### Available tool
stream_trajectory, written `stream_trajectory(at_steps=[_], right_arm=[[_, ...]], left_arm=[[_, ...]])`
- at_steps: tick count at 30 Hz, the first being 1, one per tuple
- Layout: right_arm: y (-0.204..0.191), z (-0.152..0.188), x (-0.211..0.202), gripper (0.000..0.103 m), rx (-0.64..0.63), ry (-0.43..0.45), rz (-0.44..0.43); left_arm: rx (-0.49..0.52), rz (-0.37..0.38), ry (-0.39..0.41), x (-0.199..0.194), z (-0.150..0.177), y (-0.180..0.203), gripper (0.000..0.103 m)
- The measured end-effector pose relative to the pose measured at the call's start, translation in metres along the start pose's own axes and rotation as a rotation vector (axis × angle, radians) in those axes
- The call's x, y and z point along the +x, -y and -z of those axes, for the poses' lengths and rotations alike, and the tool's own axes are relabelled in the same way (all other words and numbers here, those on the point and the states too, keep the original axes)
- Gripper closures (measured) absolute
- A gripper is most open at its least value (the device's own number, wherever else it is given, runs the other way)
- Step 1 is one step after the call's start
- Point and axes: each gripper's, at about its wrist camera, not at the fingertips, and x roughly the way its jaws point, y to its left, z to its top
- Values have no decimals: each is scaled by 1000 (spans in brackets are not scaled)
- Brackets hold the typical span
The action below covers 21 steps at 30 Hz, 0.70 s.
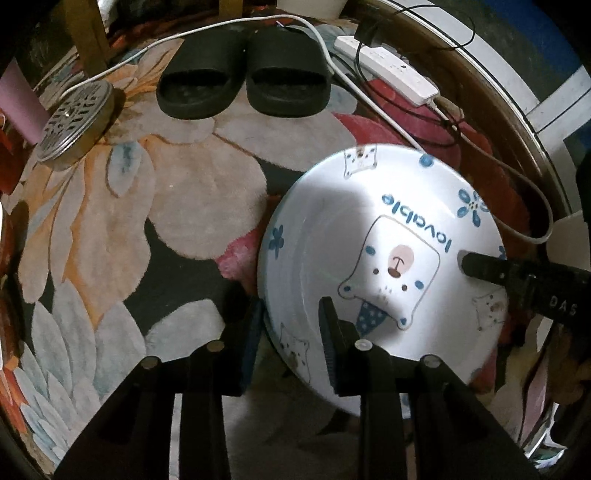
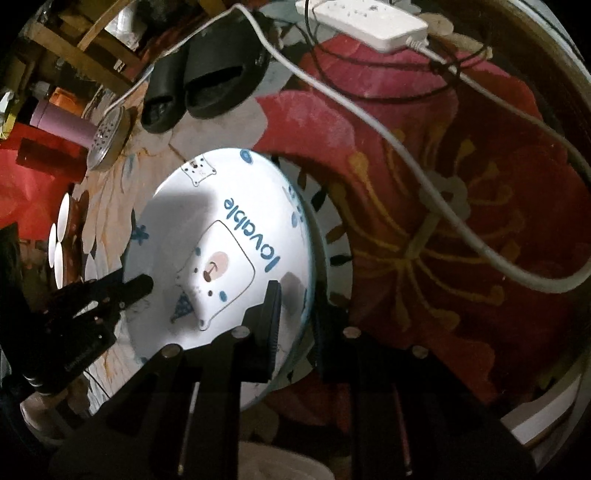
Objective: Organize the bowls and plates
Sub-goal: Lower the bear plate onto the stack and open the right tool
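Note:
A white plate (image 1: 332, 229) with a cartoon bear and the word "lovable" hangs slightly tilted just over a flowered carpet (image 1: 177, 192). My left gripper (image 1: 291, 325) straddles its left rim, one finger outside and one on the inner face, shut on it. In the right wrist view the same plate (image 2: 207, 206) sits left of centre. My right gripper (image 2: 297, 317) clamps the opposite rim the same way. Each wrist view also shows the other gripper's finger on the plate: the right finger (image 1: 480, 267) and the left finger (image 2: 136, 288).
Black slippers (image 1: 243, 74) lie beyond the plate. A white power strip (image 1: 388, 70) and its cable (image 1: 369, 103) run along the far right. A round metal tin with a perforated lid (image 1: 74, 125), a pink bottle (image 1: 18, 99) and a wooden leg (image 1: 88, 33) stand far left.

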Motion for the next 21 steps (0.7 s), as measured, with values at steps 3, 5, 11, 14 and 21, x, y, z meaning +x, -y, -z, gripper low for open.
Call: stream_trajectory(at_steps=[3,5,11,14,21], right_arm=[[1,-1,1,84,6,1,0],[3,0,1,82,18,-3,-14],[-5,-2,3,55,16,-32,-51],[-18,2,2,34,-19,-32,-26],[-23,4,-5,20,-42,-39,30]], left_arm=[[-3,22,9,-4,0,-1,44],[-10,22,26,-8,-2,-2,27],[-46,22,41,-17,-2,-10,4],[-56,7,52,-22,1,-15,3],[-80,-13,54,-26,9,-30,3]])
